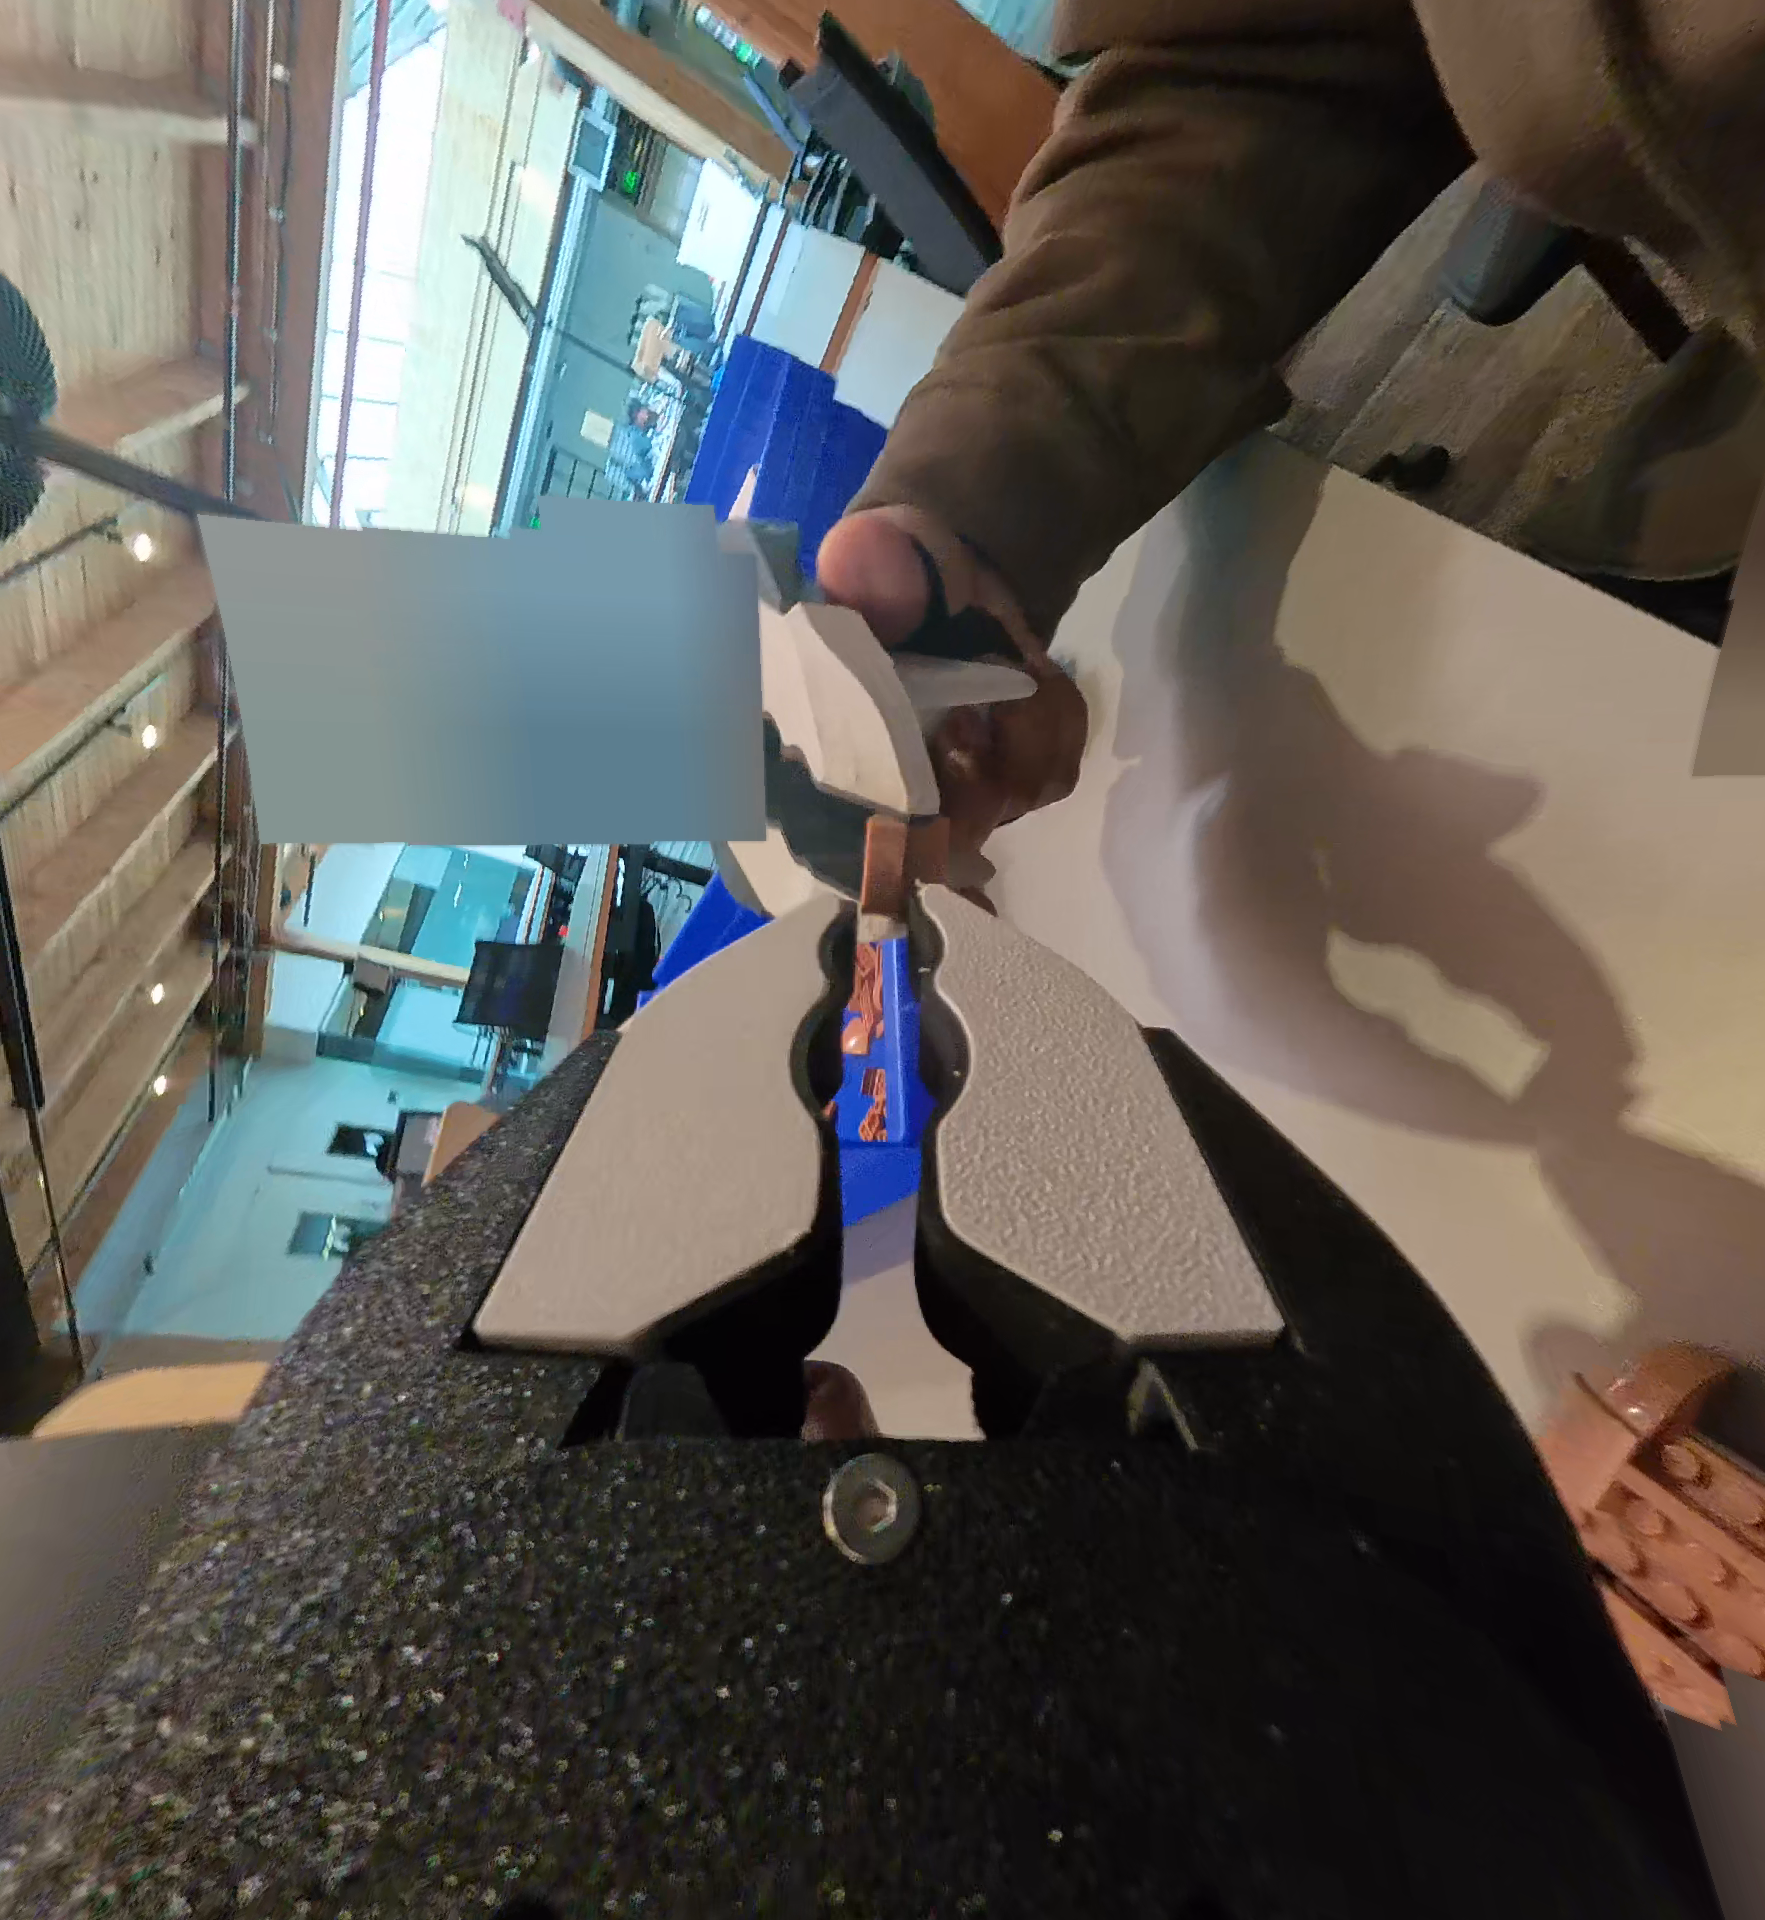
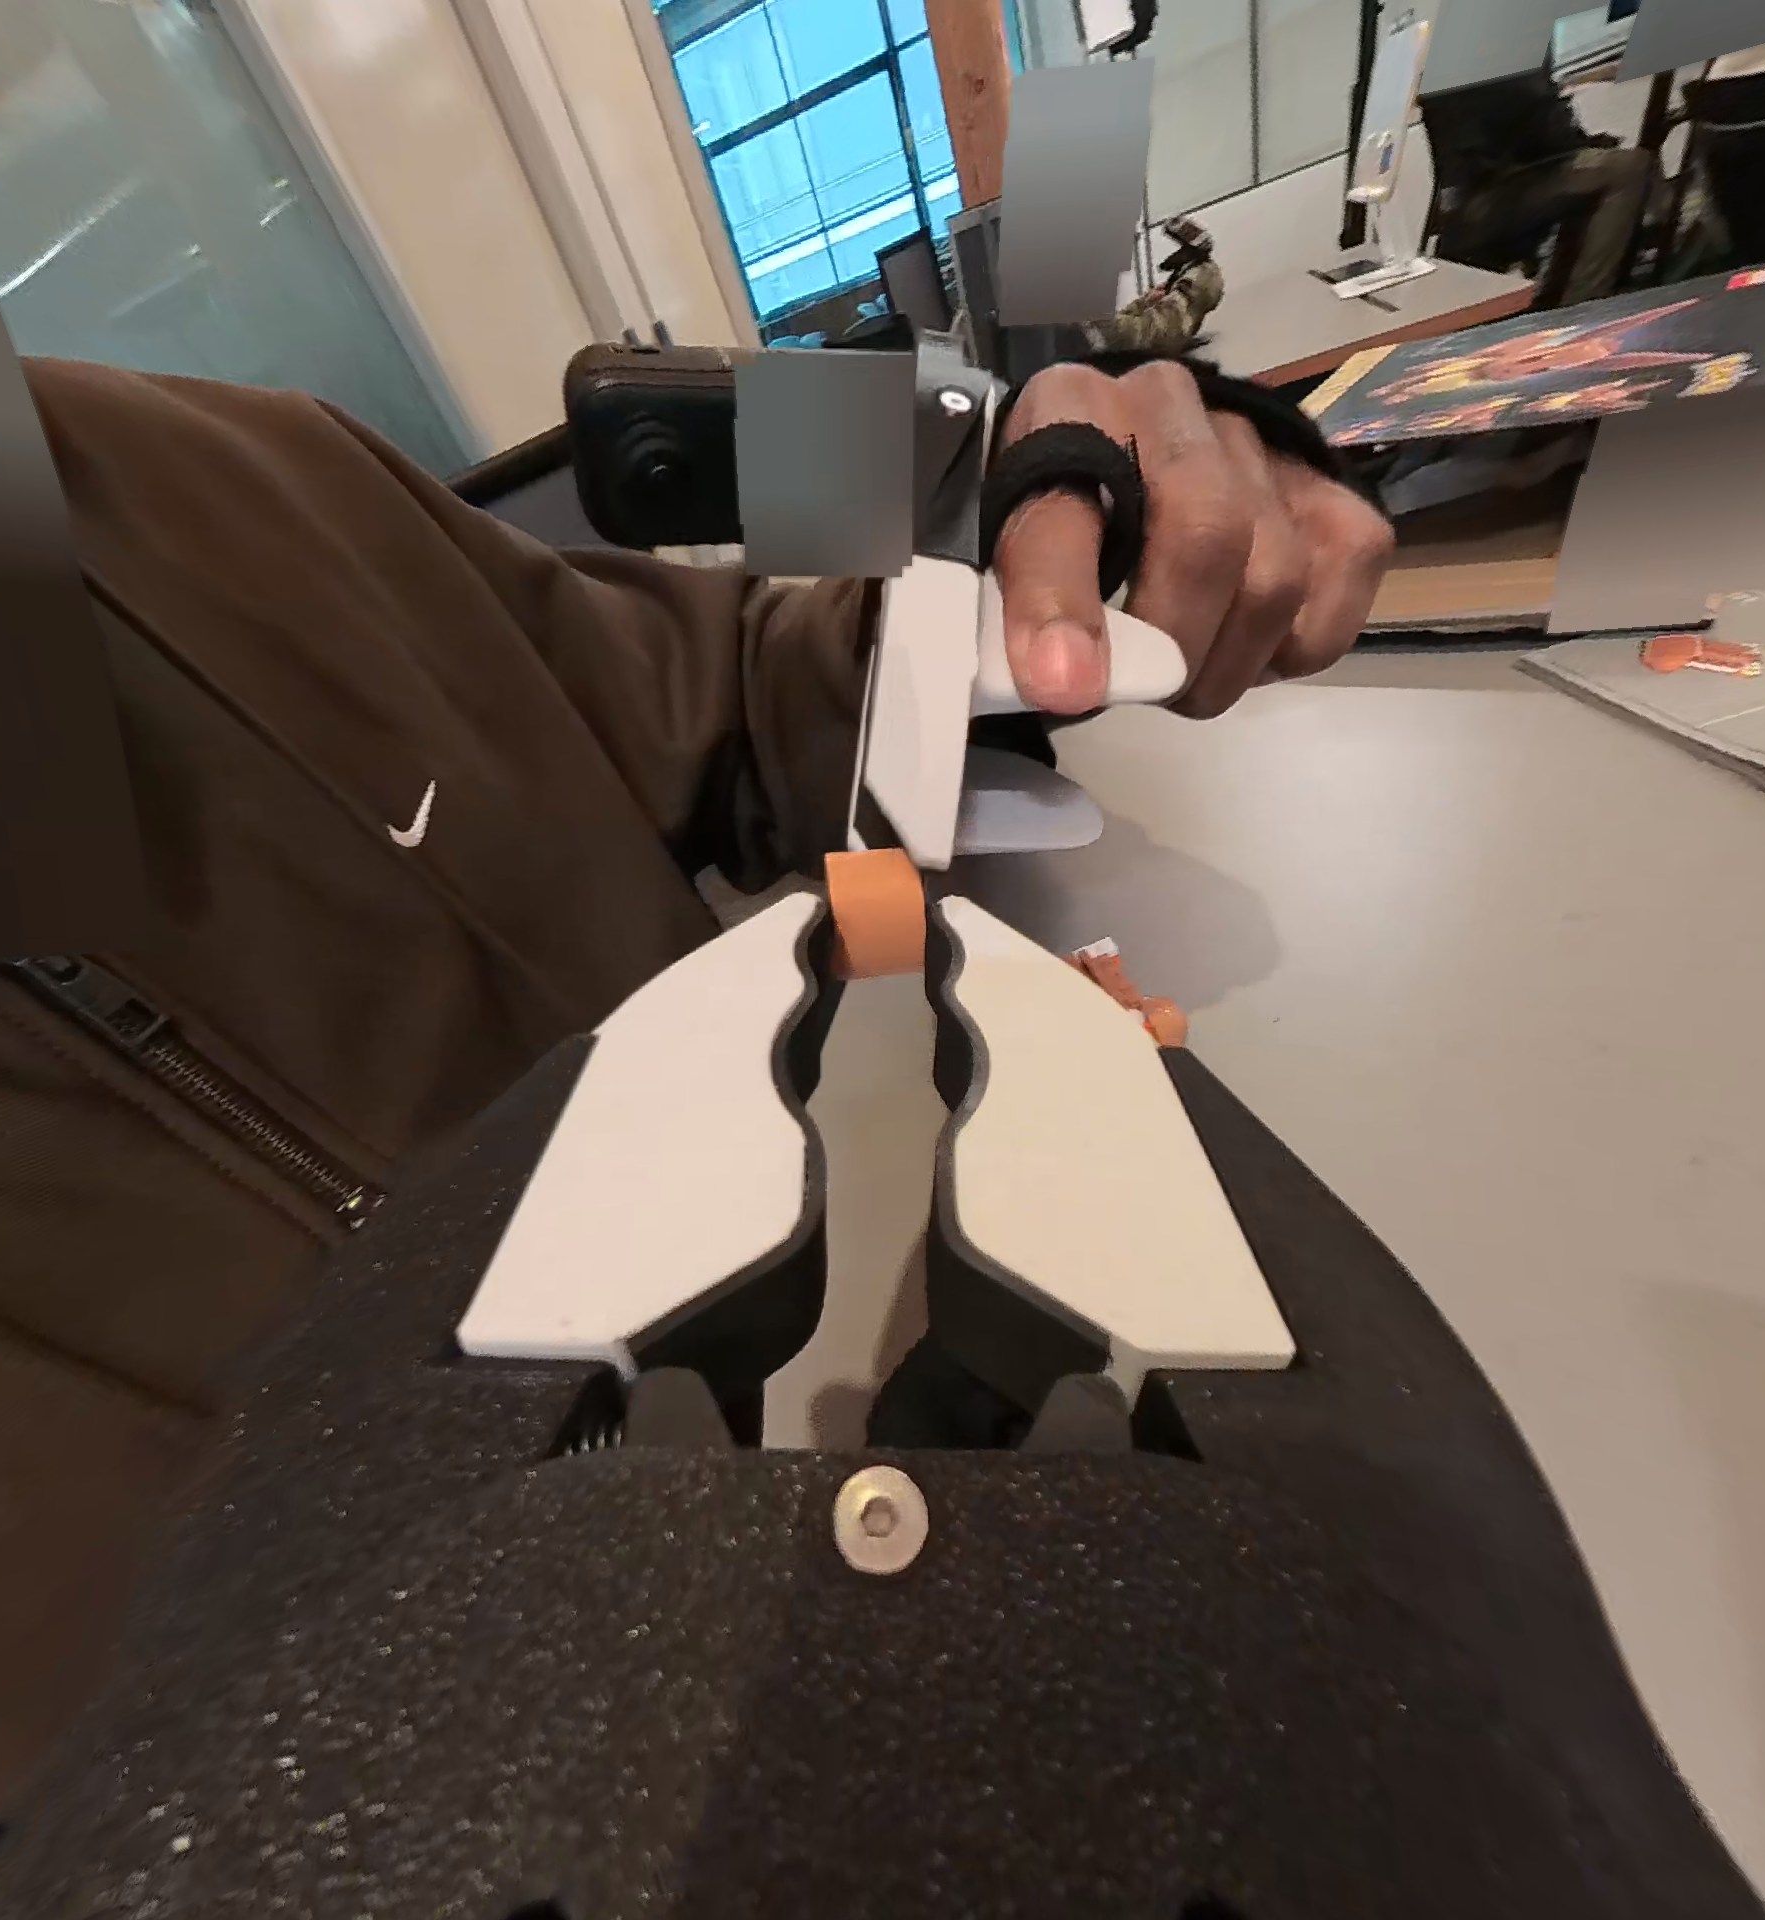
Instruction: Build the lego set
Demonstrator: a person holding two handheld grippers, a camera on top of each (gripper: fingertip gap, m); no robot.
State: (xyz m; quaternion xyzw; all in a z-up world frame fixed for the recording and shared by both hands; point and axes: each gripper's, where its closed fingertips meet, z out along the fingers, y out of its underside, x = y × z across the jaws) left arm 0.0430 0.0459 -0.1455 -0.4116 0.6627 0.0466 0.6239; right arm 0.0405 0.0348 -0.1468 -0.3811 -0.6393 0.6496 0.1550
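A small orange Lego piece [image 2: 873, 914] is held above the table between both grippers, which meet tip to tip. My right gripper [image 2: 878, 930] is shut on it; its fingers clamp the piece's sides. My left gripper [image 1: 886, 914] is shut on the other end of the same piece [image 1: 893, 862], which looks brown in that view. A small pale part [image 1: 876, 925] shows between the left fingertips. The left gripper's finger [image 2: 914, 727] comes down from above onto the piece. The right gripper also shows in the left wrist view [image 1: 847, 707], held by a hand [image 1: 961, 623].
A brown studded plate assembly [image 1: 1678, 1538] lies on the white table [image 1: 1480, 727]. A blue bin [image 1: 873, 1049] holds orange pieces. Loose orange pieces [image 2: 1138, 997] lie near my right fingers. The Lego box [image 2: 1584, 353] and a grey sheet [image 2: 1688, 717] are at the far right. The person's brown jacket [image 2: 338, 727] is close on the left. Less than 4 cm separates the two grippers' tips. Both grippers' tips are roughly 15 cm from the brown studded plate assembly [image 1: 1678, 1538].
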